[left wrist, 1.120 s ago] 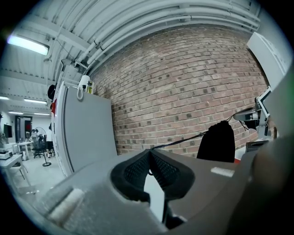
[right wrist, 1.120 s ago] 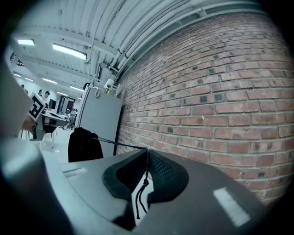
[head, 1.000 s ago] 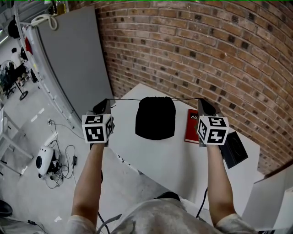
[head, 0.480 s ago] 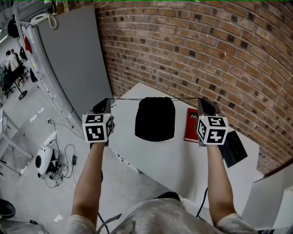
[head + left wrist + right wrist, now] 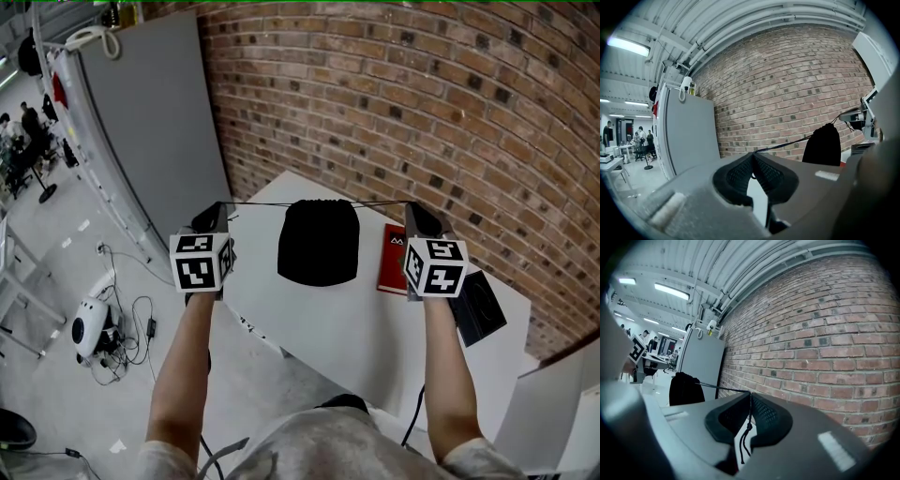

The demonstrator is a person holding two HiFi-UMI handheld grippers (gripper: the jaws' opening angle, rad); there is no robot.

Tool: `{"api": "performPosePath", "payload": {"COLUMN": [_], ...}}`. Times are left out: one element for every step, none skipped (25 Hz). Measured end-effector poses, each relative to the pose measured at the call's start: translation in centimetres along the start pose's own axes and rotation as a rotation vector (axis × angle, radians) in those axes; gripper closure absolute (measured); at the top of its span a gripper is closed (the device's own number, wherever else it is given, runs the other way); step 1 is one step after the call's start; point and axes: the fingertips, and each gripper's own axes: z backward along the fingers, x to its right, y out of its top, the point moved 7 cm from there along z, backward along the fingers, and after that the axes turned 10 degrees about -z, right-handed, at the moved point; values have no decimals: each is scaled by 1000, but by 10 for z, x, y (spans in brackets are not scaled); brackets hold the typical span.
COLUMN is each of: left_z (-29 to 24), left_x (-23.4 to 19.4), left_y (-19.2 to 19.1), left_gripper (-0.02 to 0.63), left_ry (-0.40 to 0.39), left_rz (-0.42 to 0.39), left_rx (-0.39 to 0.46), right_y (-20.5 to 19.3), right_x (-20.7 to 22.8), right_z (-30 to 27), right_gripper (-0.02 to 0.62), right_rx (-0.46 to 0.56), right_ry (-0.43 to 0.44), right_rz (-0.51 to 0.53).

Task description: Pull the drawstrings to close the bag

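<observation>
- While both cords are drawn tight, the black drawstring bag lies on the white surface. Its mouth is puckered into a narrow neck at the far end, toward the brick wall, and looks closed or very nearly so.
- The left drawstring runs straight out from that neck to one side and the right drawstring to the other. Opposite pulls like these would cinch the mouth evenly instead of dragging the bag sideways.
- The left tool has its jaws pinched together on the left drawstring, which leaves the pads at their tip.
- The right tool is clamped the same way on the right drawstring. A knotted tail hangs behind the pads, and I'd judge the knot guards against slipping.
- The bag sits midway between the two tools, well apart from each and joined to them only by the cords. Both tools are held level with the neck, the left one about at the surface's edge.
- A red book lies just beside the bag, near the right tool.
</observation>
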Motion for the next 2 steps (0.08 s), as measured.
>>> {"api": "performPosePath", "payload": {"left_z": [0,0], "left_x": [0,-1], "left_y": [0,0], "left_gripper": [601,601], "left_ry": [1,2], "left_rz": [1,1], "left_rx": [-1,-2], "right_y": [0,0], "right_x": [0,0], "right_z": [-1,-2], "right_gripper": [583,583], "right_rx": [-2,-4], "right_ry": [2,3], "right_rz": [0,1]}}
